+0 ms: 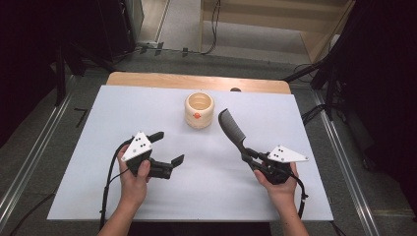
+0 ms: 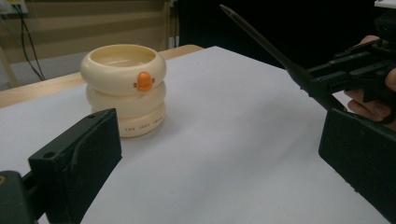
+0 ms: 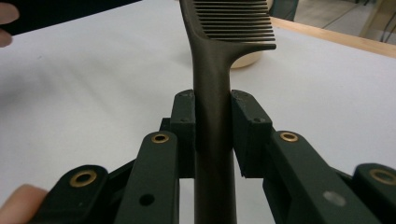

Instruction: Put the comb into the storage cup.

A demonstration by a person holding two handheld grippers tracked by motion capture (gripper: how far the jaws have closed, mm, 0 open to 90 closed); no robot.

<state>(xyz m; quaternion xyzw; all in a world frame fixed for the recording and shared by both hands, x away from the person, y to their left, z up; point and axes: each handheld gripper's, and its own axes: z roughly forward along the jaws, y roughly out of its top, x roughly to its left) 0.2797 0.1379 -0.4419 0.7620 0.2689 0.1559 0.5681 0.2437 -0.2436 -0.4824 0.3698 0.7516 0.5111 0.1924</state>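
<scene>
On a white-covered tabletop (image 1: 196,196), the right tongs (image 1: 252,156) clench the handle of a dark plastic comb (image 1: 231,127), lifted and angled toward a cream ringed cup with an orange knob (image 1: 199,110). The left tongs (image 1: 166,147) hover released, empty. The comb appears picked up but not yet placed anywhere.

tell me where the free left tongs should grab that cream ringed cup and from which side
Grip the cup across the groove between its stacked bulging rings, coming in level from the near left, where the open left tongs already face it. The groove should keep the pads from sliding on the rounded walls. It stands upright and alone on the white sheet, while the comb in the right tongs crowds its right side.
</scene>
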